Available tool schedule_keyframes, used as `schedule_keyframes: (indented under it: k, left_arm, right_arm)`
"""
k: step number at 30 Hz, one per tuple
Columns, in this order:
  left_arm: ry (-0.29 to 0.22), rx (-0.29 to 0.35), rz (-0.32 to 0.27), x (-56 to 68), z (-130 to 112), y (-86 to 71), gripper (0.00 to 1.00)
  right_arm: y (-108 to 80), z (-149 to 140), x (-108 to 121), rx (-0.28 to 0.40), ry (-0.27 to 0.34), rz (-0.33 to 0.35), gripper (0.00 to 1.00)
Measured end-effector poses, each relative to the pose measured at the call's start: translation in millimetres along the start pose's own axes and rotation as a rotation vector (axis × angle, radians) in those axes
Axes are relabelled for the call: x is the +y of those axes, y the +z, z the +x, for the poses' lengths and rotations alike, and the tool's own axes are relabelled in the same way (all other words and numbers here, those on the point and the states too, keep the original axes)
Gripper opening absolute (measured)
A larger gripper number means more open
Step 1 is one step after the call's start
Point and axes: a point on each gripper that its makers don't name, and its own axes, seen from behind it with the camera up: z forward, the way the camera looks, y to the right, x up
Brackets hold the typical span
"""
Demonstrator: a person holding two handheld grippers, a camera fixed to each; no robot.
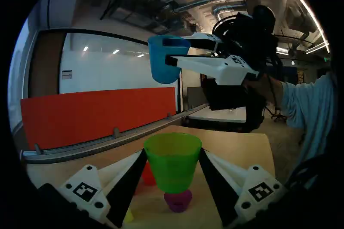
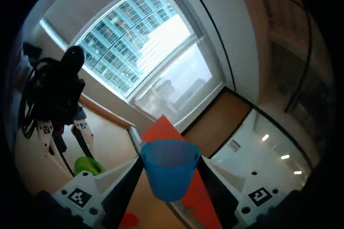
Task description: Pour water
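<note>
No water can be made out in either cup, and the small purple cup [image 1: 177, 201] on the table [image 1: 241, 143] is half hidden behind the green cup [image 1: 173, 166]. The blue cup [image 1: 164, 63] sits roughly upright, mouth up, long axis near vertical (plain plastic, tapering to a narrower base). It hangs high above the green cup, pinched between the fingers of the right gripper [image 2: 170, 164]. The left gripper [image 1: 173, 156] clamps the green cup likewise.

Left gripper view is held low across the table [image 1: 241, 143]; right gripper view is raised, rolled toward the window [image 2: 142, 44]; green cup [image 1: 173, 162] and blue cup [image 2: 170, 171] are shared.
</note>
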Motion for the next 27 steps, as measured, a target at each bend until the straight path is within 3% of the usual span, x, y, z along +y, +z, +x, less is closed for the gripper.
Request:
schedule_keyframes:
  k: [6, 17, 20, 27]
  left_arm:
    - [0.005, 0.0, 0.005, -0.8, 2, -0.8, 0.86]
    - [0.011, 0.001, 0.018, -5.2, 4, -2.2, 0.86]
    - [0.013, 0.0, 0.021, -5.2, 4, -2.3, 0.86]
    - [0.016, -0.003, 0.032, -7.1, 5, -3.3, 0.86]
  right_arm:
    - [-6.5, -2, -1, 0.004, 0.25, 0.009, 0.9]
    - [-19.9, -3, 0, 0.007, 0.544, 0.019, 0.9]
    - [-23.7, -3, 1, 0.015, 0.591, 0.022, 0.9]
    - [-29.3, -17, 2, -0.002, 0.621, 0.013, 0.9]
